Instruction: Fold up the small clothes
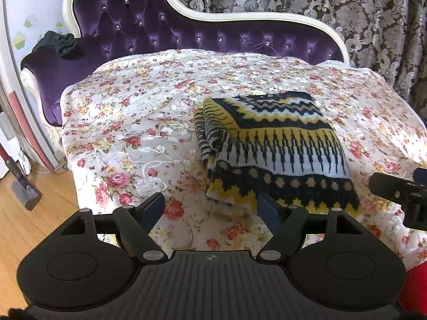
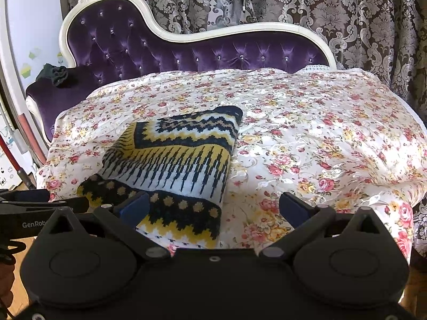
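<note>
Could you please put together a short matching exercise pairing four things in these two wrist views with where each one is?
Things:
1. knitted garment
2. dark cloth
3. floral cover
4. patterned curtain

Places:
A. behind the sofa
B. spread over the sofa seat
C. on the purple armrest
D. folded on the floral cover

Pairs: 1-D, 2-C, 3-B, 4-A

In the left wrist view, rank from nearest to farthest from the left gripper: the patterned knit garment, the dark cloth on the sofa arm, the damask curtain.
From the left gripper:
1. Patterned knit garment, just ahead, to the right.
2. Dark cloth, far left, on the purple sofa's arm.
3. Damask curtain, behind the sofa.
</note>
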Action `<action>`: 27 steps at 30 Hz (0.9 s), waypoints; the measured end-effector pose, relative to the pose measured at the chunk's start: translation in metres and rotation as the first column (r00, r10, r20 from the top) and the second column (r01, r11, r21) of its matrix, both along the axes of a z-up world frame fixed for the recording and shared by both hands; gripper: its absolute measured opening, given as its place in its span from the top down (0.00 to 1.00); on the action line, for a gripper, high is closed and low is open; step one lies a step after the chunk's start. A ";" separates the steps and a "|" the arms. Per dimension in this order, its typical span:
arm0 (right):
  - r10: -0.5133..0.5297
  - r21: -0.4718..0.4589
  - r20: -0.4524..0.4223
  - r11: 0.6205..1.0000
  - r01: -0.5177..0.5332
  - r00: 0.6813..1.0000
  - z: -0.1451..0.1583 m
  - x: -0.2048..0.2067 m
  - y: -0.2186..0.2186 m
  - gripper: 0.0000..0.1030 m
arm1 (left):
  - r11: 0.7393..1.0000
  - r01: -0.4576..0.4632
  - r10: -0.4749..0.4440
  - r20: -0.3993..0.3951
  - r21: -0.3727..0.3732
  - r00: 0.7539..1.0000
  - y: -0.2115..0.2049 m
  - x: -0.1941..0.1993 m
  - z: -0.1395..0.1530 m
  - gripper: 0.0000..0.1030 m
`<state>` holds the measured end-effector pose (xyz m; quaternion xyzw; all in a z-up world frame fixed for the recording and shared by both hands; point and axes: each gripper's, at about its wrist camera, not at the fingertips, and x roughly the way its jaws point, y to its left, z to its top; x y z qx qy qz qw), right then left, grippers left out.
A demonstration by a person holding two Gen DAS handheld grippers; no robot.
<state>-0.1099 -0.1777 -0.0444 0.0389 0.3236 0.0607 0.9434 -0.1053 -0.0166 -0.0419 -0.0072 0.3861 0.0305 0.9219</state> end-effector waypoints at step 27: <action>0.003 0.008 -0.006 1.000 -0.003 1.000 -0.003 0.002 0.000 0.00 | 1.000 0.006 -0.006 -0.007 0.001 1.000 -0.001 -0.001 -0.001 0.27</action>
